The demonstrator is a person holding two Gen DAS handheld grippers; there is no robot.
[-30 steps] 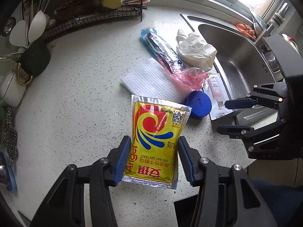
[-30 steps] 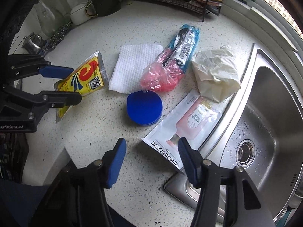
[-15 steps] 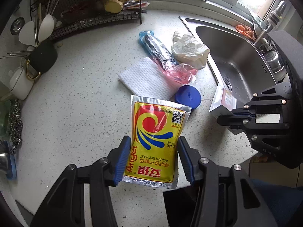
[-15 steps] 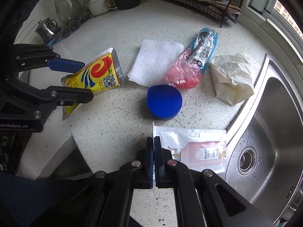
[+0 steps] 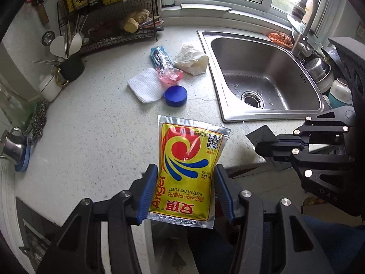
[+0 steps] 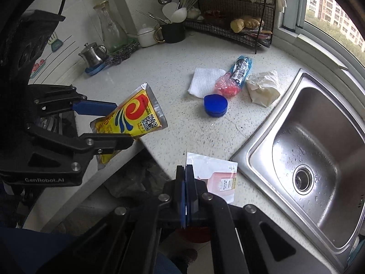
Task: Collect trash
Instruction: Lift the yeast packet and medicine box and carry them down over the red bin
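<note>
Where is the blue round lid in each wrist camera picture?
Left wrist: blue lid sits above centre, right of the white napkin.
Right wrist: blue lid lies just right of centre, below the napkin.
Shared landmark: the sink.

steel sink [image 5: 262, 77], wire rack [image 5: 109, 34], black mug [image 6: 173, 32]

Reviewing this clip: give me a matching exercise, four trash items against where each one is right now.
Items:
1. yellow yeast packet
2. white and pink sachet
3. blue lid
4. crumpled beige bag

Places:
A. on the counter beside the white paper towel
B. held in the left claw
C. on the counter nearest the sink
D. pinched in the right claw

Pairs: 1-B, 2-D, 3-A, 4-C
</note>
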